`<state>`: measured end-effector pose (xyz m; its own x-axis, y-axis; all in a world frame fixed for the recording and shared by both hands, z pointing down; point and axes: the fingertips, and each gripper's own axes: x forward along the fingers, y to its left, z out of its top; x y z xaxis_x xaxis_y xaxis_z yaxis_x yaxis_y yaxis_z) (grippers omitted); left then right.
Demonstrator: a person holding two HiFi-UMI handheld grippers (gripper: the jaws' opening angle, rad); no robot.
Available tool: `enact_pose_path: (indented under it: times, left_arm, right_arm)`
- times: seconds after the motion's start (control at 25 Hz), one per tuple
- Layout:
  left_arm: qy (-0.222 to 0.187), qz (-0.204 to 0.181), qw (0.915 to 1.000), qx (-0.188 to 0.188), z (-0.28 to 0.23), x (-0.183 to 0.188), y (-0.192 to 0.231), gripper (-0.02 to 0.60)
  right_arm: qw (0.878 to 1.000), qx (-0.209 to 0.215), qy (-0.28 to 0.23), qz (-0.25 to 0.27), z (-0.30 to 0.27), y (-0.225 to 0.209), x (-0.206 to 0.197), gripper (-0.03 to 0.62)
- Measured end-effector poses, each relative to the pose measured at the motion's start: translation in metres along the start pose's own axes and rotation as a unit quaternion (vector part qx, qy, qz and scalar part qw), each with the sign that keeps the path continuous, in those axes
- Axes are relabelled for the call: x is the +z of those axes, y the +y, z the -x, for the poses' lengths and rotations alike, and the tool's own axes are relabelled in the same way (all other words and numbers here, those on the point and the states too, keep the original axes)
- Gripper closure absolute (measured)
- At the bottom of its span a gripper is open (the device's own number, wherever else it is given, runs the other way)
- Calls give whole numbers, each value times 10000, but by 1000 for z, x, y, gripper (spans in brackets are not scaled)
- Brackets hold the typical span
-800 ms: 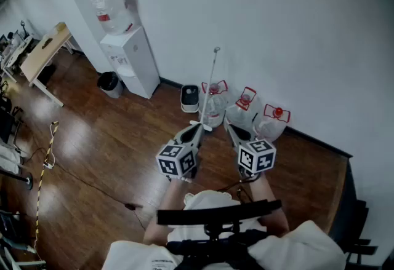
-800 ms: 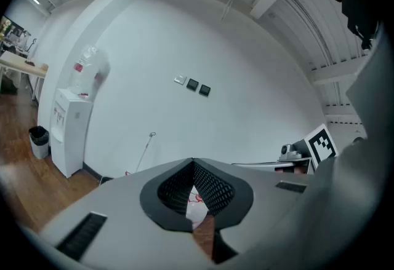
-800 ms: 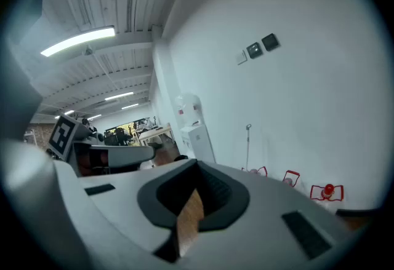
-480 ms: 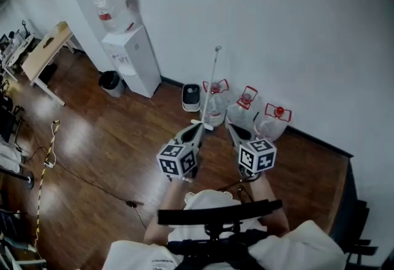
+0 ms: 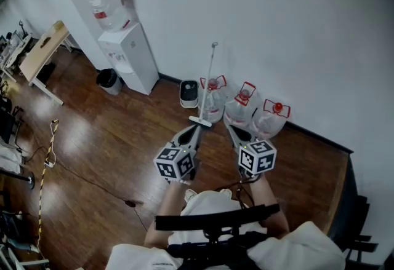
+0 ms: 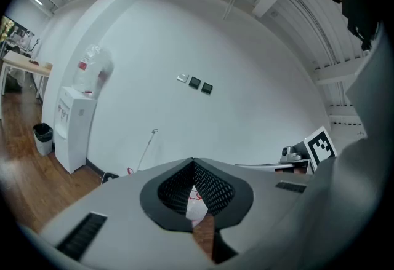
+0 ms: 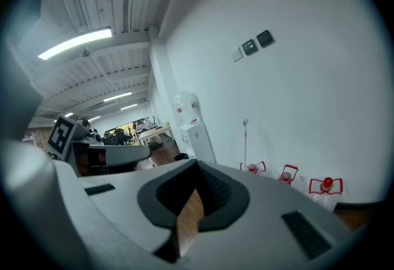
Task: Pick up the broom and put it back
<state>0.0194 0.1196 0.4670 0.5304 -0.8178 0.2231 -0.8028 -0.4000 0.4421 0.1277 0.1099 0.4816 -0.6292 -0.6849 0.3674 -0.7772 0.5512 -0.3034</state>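
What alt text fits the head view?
A person holds the left gripper and right gripper, both shut and empty, toward a broom leaning on the white wall beside three water jugs. A water dispenser stands further left.

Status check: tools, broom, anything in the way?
Left tool and right tool shut, empty. Broom leans on wall ahead, unheld. Water jugs stand right beside its head.
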Motion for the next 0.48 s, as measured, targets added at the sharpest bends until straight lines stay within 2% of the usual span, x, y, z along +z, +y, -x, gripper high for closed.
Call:
enact_pose_path:
  times: [0.48]
  left_arm:
    - [183, 3, 9991, 383, -13, -31, -12, 595]
  right_arm:
    - [9995, 47, 1, -314, 28, -47, -27, 584]
